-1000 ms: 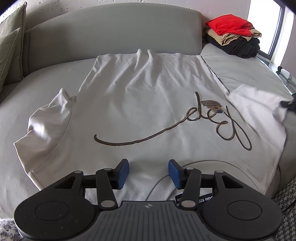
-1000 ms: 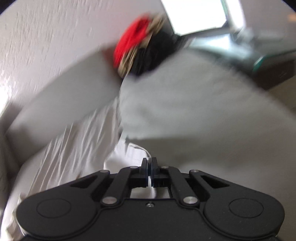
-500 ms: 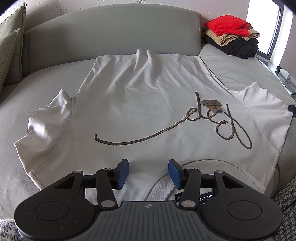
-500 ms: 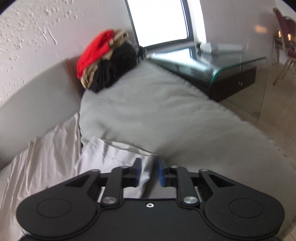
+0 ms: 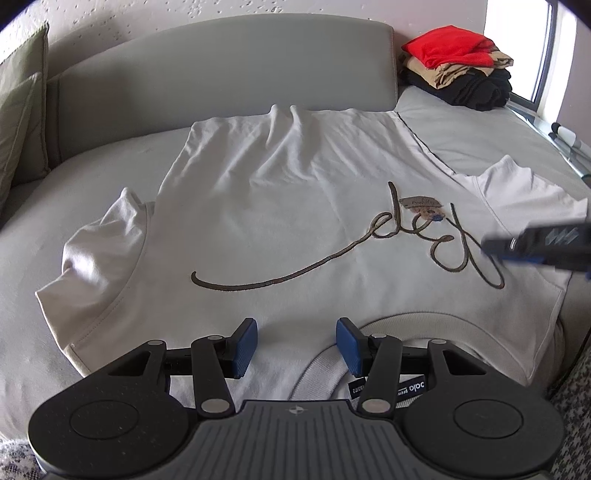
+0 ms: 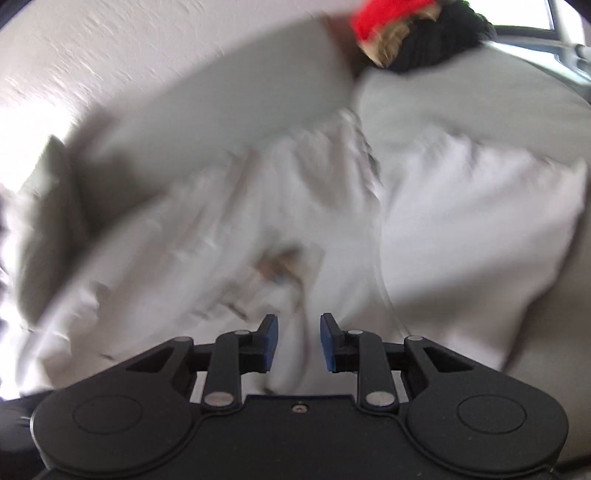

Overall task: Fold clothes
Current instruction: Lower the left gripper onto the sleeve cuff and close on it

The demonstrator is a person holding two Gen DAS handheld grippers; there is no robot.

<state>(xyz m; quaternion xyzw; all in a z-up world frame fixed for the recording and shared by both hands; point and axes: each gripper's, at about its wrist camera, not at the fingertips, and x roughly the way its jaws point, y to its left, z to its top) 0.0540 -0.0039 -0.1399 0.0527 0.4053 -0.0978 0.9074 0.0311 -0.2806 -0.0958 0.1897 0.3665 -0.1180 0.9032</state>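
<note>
Because the right wrist view is motion-blurred, the shirt's print is only made out there as a brown smudge, and the stack of folded clothes [image 6: 402, 33] is smeared. The white t-shirt [image 5: 295, 206] is seen laid flat, front up, on the grey sofa [image 5: 229, 66], its near collar partly hidden behind the left gripper [image 5: 297, 345]. That gripper is held low over the collar edge, jaws spread, nothing between them. The right gripper [image 6: 298, 341] is held above the shirt's right side, jaws parted and empty; in the left view it is cut off by the frame edge and blurred.
</note>
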